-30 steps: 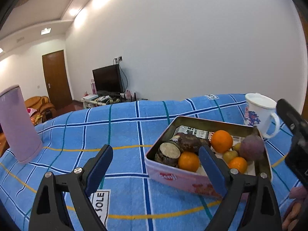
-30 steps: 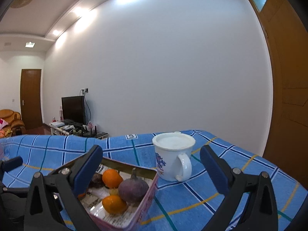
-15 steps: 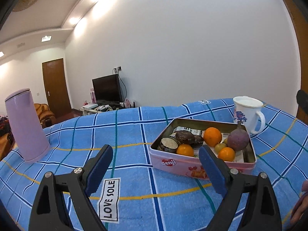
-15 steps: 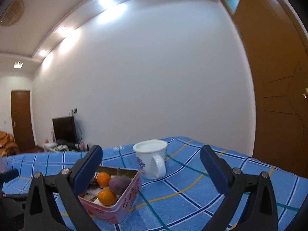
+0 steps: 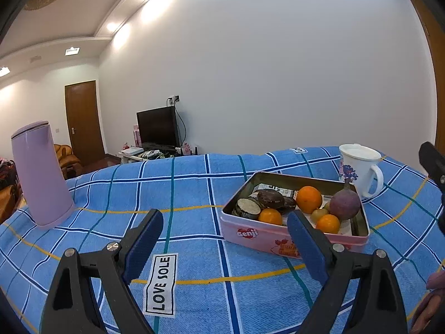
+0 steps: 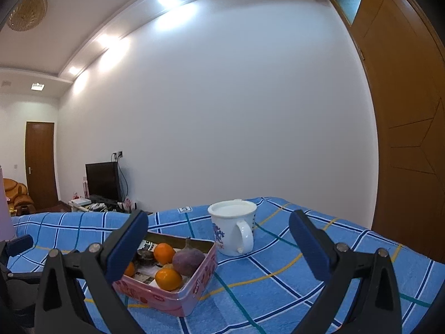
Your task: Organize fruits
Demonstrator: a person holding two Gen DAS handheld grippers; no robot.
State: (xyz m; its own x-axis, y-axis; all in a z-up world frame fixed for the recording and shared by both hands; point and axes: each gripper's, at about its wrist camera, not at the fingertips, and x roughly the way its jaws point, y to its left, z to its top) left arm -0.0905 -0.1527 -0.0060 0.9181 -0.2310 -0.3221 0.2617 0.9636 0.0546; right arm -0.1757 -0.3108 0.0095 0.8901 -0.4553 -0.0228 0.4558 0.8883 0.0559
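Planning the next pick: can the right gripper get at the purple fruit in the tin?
Probably yes. The right gripper is open and empty, and the purple fruit sits on top in the lidless pink tin, nothing covering it.

- A blue plaid cloth [image 5: 194, 194] covers the bench; a "LOVE SOLE" label [image 5: 162, 285] lies on it.
- A lilac jug [image 5: 39, 172] stands upright at the far left.
- A white floral mug [image 6: 232, 226] with a lid stands upright.
- A black television [image 5: 157, 126] stands against the wall.
- Beside it, a brown door [image 5: 83, 119] stands closed.
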